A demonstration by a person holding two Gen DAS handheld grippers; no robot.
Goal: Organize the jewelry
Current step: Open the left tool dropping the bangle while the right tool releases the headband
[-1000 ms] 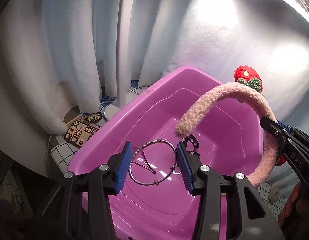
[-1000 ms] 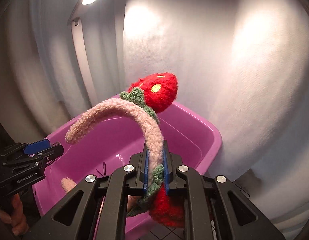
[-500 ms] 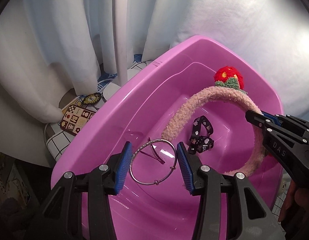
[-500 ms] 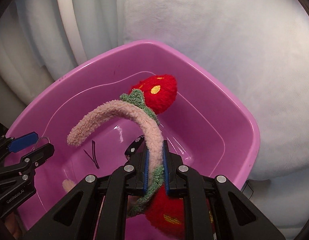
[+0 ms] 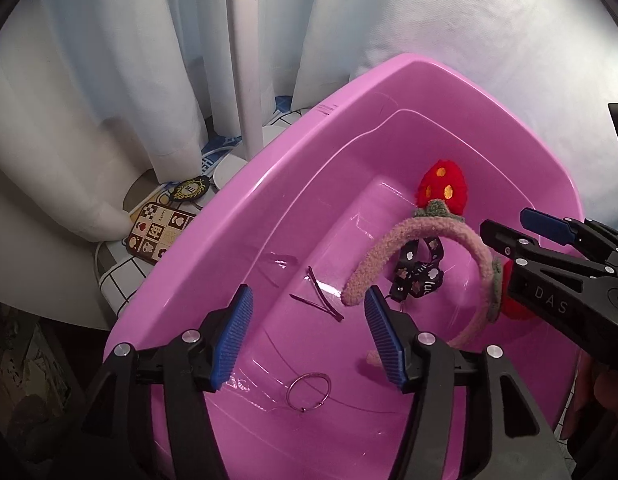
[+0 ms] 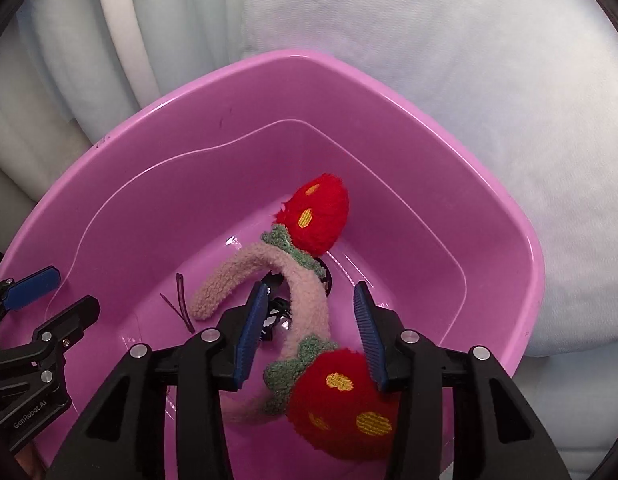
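A fuzzy pink headband (image 6: 305, 288) with two red knitted strawberries on green leaf collars lies inside a glossy purple plastic tub (image 5: 269, 184), arching up from the tub floor. One strawberry rests toward the far wall; the other sits near the front, low in the right wrist view. Under the headband's arch lies a black ribbon bow with white print (image 5: 419, 276). Beside it on the tub floor are two thin dark hairpins (image 5: 319, 300), crossed in a V. Nearer the front wall lies a thin silver bangle (image 5: 309, 392), flat on the plastic.

The right gripper (image 6: 309, 328) hangs over the headband with its blue-padded jaws parted; they have just been opening, and the band passes between them without either pad pressing on it. The left gripper (image 5: 309, 328) also stands apart with nothing held; its jaws have just been opening, and the bangle lies loose below them.

Outside the tub, white curtains (image 5: 129, 80) hang behind. A checkered brown card (image 5: 157, 232) lies on a white gridded surface (image 5: 121, 276).
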